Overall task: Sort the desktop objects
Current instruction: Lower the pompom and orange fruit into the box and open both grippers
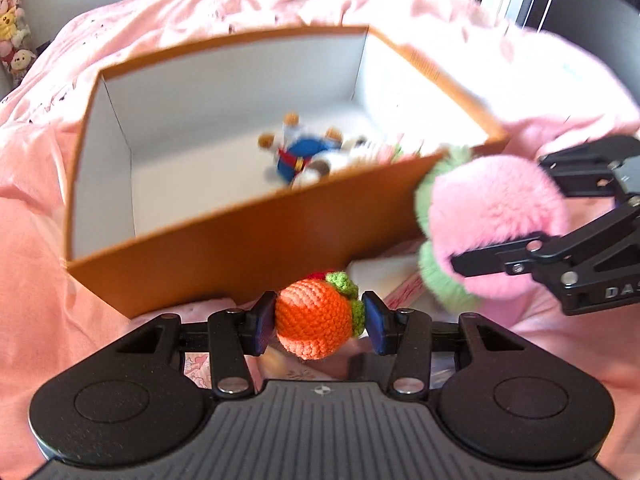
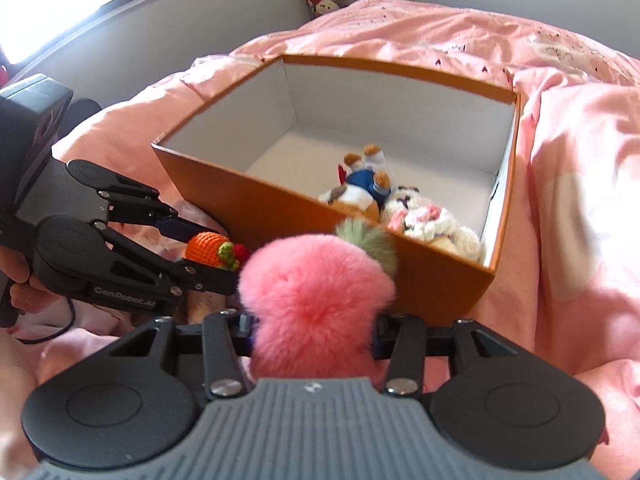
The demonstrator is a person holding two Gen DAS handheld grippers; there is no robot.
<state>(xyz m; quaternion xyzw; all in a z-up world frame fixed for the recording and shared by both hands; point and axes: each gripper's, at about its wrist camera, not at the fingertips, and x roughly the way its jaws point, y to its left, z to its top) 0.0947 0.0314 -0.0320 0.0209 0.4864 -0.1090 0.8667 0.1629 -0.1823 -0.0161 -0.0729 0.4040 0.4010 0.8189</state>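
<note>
On the pink bed cover, at twelve o'clock from both claws: open orange box, white inside, long axis running left to right in the left wrist view, near wall just beyond the fingertips. Inside, toward the box's right end: blue-clothed plush lying on its side, beside a white crochet toy. Clamped in the right claw: fluffy pink plush, green tufts pointing toward the box, held just short of the near wall. Left claw angled steeply down, blue pads pressed on either side of an orange crochet fruit, green leaf end turned to three o'clock. At nine o'clock in the right wrist view: person's hand wrapped round the left handle.
</note>
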